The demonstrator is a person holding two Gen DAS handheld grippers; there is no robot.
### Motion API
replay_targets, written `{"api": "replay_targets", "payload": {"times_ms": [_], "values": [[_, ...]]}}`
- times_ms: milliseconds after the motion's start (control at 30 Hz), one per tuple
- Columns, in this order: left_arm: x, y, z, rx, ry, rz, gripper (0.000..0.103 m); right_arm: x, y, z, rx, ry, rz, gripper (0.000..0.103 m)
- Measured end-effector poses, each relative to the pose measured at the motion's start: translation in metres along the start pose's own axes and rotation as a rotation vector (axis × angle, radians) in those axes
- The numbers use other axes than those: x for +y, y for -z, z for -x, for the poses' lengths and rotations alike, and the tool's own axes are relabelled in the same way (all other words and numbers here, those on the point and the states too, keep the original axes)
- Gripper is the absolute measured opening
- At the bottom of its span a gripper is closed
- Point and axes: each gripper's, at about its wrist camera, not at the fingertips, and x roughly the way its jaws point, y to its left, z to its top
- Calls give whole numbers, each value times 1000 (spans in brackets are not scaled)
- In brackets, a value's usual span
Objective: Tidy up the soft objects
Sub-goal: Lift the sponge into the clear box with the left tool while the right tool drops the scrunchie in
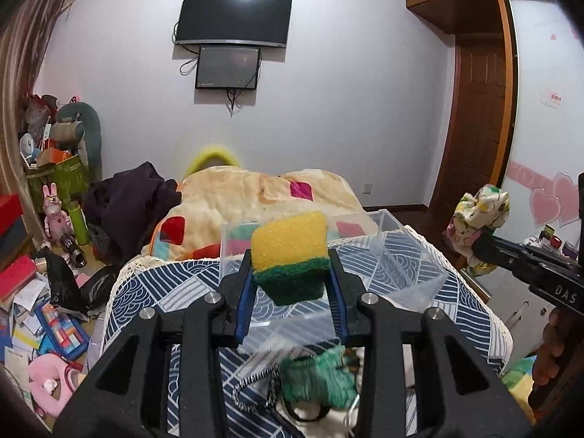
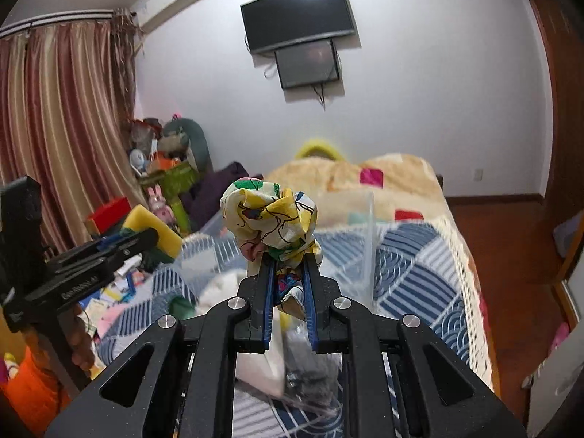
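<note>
Clear bin [image 1: 387, 255] is sitting on the bed. Above it, the left gripper [image 1: 291, 273] jaws are clamping the sponge [image 1: 290, 252]; beside it, the right gripper [image 2: 288, 273] jaws are pinching bunched cloth [image 2: 270, 219], which risks snagging the bin wall.

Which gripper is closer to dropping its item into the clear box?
Left, probably: its sponge hangs right before the clear box, while the right gripper holds the bunched cloth off beside it.
</note>
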Motion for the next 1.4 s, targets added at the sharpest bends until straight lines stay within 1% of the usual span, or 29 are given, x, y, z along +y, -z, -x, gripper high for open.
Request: {"api": "replay_targets", "payload": {"times_ms": [67, 167, 367, 500, 600, 767, 800, 900, 967, 1033, 1100, 1167, 1200, 1233, 1267, 1300, 1333, 1367, 1400], "values": [[3, -3, -10, 19, 9, 6, 36, 1, -6, -6, 3, 8, 12, 13], [8, -6, -31, 64, 13, 16, 36, 2, -13, -23, 34, 16, 16, 13], [19, -2, -69, 167, 5, 19, 36, -6, -14, -63, 125, 25, 3, 13], [21, 3, -85, 213, 1, 8, 36, -8, -10, -89, 195, 35, -6, 13], [21, 8, -95, 250, 10, 2, 36, -5, -6, -98, 229, 43, 2, 13], [19, 14, -105, 285, 5, -3, 36, -5, -1, -107, 263, 36, 2, 14], [19, 15, -106, 290, 5, -3, 37, -5, -1, -107, 262, 34, -2, 16], [17, 15, -105, 292, 4, -3, 47, -6, -1, -107, 258, 23, -10, 17], [16, 14, -102, 275, -4, -10, 60, -6, 0, -106, 262, 26, -7, 20], [15, 12, -99, 260, -7, -17, 64, -6, 0, -104, 265, 31, -4, 27], [13, 10, -94, 247, -5, -26, 65, -6, 0, -101, 264, 34, -3, 31], [12, 7, -88, 233, -6, -34, 71, -6, -2, -96, 257, 38, -4, 34], [11, 5, -85, 226, -8, -37, 73, -6, -3, -94, 250, 40, -4, 39], [11, 3, -80, 213, -12, -42, 78, -6, -4, -90, 238, 45, -3, 45], [12, 1, -74, 197, -18, -46, 83, -5, -6, -84, 222, 50, 2, 48], [12, 0, -69, 184, -24, -47, 86, -3, -7, -80, 209, 52, 7, 53], [14, -2, -64, 169, -31, -48, 92, -1, -9, -75, 196, 53, 14, 56], [14, -4, -57, 152, -41, -47, 97, 0, -11, -71, 185, 54, 20, 58], [16, -5, -53, 143, -46, -44, 98, 2, -12, -65, 169, 57, 31, 61]]}}
